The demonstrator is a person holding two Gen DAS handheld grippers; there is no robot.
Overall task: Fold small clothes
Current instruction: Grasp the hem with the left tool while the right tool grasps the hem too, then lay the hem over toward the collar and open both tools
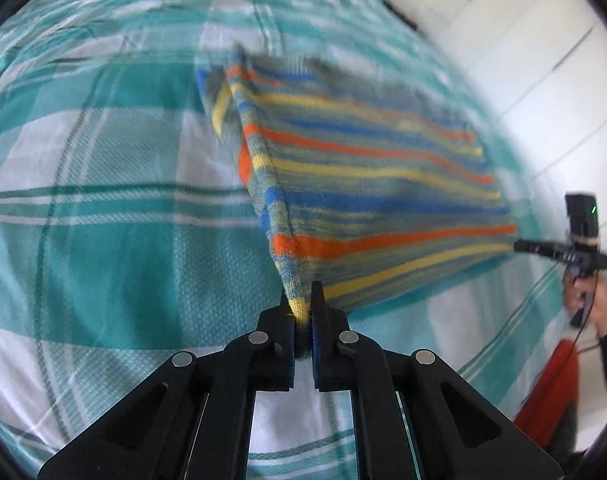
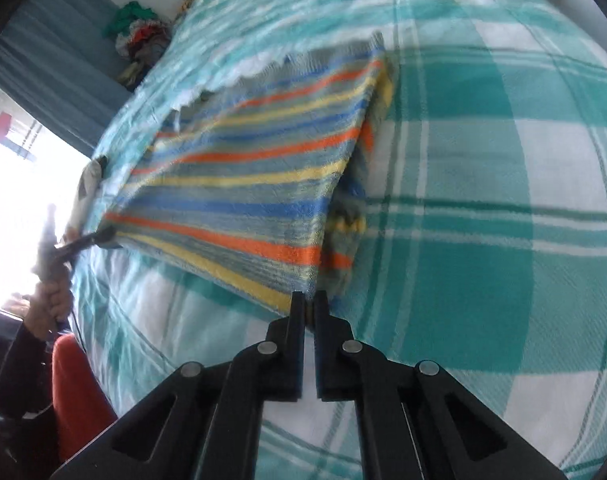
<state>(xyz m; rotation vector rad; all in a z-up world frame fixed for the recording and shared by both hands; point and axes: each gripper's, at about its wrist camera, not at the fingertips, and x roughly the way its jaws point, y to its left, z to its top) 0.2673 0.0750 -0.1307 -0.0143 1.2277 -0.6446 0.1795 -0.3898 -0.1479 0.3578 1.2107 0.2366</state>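
A small knitted garment with orange, yellow, blue and grey stripes (image 1: 367,168) is stretched above the bed, blurred by motion. My left gripper (image 1: 302,300) is shut on its near corner. My right gripper shows at the right of the left wrist view (image 1: 521,245), holding the opposite near corner. In the right wrist view the garment (image 2: 247,184) hangs lifted, and my right gripper (image 2: 310,300) is shut on its corner. My left gripper appears there at the left (image 2: 103,235), pinching the other corner. The far edge of the garment rests on the bed.
A bed with a teal and white checked cover (image 1: 103,200) fills both views (image 2: 483,200). A pile of clothes (image 2: 141,40) lies at the bed's far edge. White wardrobe doors (image 1: 523,60) stand to the right. A red object (image 2: 79,392) is beside the bed.
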